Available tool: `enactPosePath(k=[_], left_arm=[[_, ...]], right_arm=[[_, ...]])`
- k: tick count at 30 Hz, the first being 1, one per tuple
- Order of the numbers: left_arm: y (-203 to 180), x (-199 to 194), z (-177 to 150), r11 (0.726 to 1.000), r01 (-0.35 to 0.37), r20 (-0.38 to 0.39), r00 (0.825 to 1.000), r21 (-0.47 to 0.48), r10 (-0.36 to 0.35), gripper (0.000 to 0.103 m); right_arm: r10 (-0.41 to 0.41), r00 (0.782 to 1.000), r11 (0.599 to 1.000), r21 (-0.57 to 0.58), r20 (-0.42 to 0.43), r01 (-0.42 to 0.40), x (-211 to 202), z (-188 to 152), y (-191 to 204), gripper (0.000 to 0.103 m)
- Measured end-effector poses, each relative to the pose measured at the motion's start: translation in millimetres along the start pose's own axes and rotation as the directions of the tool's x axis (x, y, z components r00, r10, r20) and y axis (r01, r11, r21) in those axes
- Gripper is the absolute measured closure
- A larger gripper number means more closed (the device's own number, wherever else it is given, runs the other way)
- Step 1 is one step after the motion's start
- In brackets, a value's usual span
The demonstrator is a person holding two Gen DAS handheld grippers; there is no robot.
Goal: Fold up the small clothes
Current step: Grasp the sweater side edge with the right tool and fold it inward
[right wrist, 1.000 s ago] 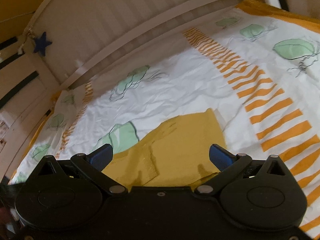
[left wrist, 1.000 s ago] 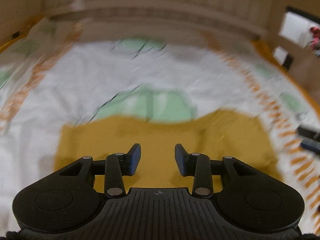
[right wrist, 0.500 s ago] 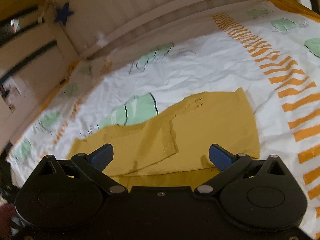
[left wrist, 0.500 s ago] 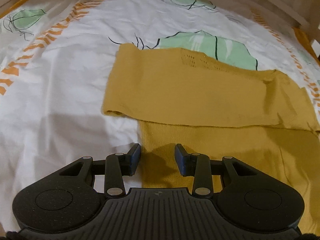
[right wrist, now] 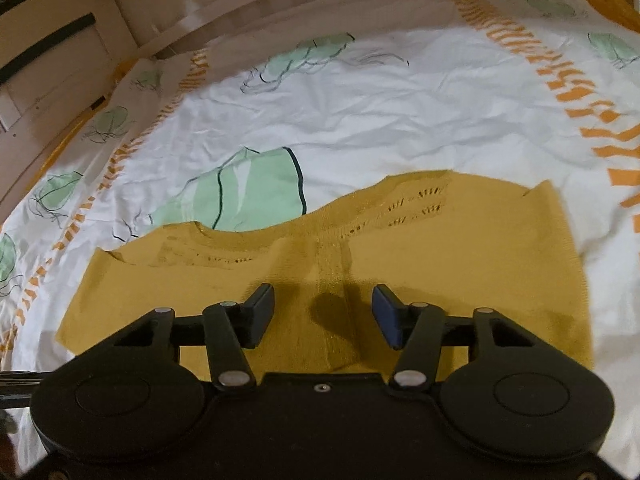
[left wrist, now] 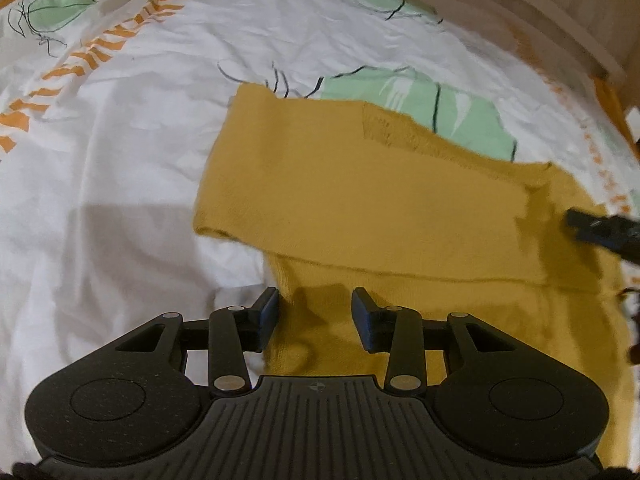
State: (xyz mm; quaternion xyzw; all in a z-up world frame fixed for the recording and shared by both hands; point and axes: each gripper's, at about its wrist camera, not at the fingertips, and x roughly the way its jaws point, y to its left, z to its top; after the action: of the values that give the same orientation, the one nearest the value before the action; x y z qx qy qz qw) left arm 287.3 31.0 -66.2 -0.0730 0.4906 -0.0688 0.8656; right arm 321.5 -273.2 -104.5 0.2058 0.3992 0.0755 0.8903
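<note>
A mustard-yellow knit garment (left wrist: 360,200) lies flat on the bed, with a sleeve folded across its body. My left gripper (left wrist: 315,316) hovers low over its left lower edge, jaws partly apart and nothing pinched between them. In the right wrist view the garment (right wrist: 460,260) shows its neckline and an openwork pattern. My right gripper (right wrist: 323,312) is over a raised vertical crease in the fabric. Its jaws are closing, the crease sits between them, and the pads do not press on it. One right gripper finger (left wrist: 600,228) shows at the left wrist view's right edge.
The white bedsheet (left wrist: 120,160) with green leaf prints and orange stripes covers the whole bed (right wrist: 380,120). A pale wooden rail (right wrist: 280,4) runs along the far side and also curves across the top right (left wrist: 560,12).
Both grippers have dropped closer to the garment. The right jaws have narrowed from wide open to about half. The left gripper has held over the garment's left edge since half a second ago.
</note>
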Motion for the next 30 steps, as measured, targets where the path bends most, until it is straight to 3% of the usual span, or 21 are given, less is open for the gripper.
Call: enactPosePath(k=[4, 5, 8, 10, 15, 20, 25, 30], left_arm=[[2, -16, 11, 1.000, 0.026, 0.056, 0.998, -0.014, -0.025, 0.065], [3, -20, 14, 1.000, 0.016, 0.077, 0.997, -0.013, -0.015, 0.065], [6, -26, 18, 1.000, -0.019, 0.118, 0.993, -0.009, 0.020, 0.065], [7, -26, 19, 0.999, -0.030, 0.123, 0.992, -0.012, 0.032, 0.065], [12, -25, 22, 0.999, -0.028, 0.120, 0.992, -0.034, 0.031, 0.065], [16, -28, 24, 0.998, -0.044, 0.132, 0.990, -0.035, 0.048, 0.065], [16, -25, 24, 0.998, -0.046, 0.120, 0.991, -0.035, 0.050, 0.065], [11, -17, 21, 0.999, -0.051, 0.097, 0.994, -0.007, 0.051, 0.065]], right_arm=[[-0.023, 1.000, 1.000, -0.013, -0.019, 0.023, 10, -2, 5, 0.045], [-0.023, 1.000, 1.000, -0.016, -0.017, 0.023, 10, -3, 6, 0.050], [-0.024, 0.999, 1.000, -0.004, -0.029, 0.024, 12, -1, 9, 0.084], [-0.008, 0.999, 1.000, 0.008, -0.032, 0.008, 10, 2, 12, 0.088], [0.065, 0.998, 0.997, -0.054, 0.017, -0.064, -22, 19, 42, 0.089], [0.130, 0.986, 0.987, -0.113, 0.107, -0.117, -80, 49, 60, 0.090], [0.043, 0.986, 0.998, -0.050, 0.158, -0.035, -107, 62, 26, 0.090], [-0.117, 0.990, 0.992, 0.047, 0.083, 0.113, -75, 53, -28, 0.090]])
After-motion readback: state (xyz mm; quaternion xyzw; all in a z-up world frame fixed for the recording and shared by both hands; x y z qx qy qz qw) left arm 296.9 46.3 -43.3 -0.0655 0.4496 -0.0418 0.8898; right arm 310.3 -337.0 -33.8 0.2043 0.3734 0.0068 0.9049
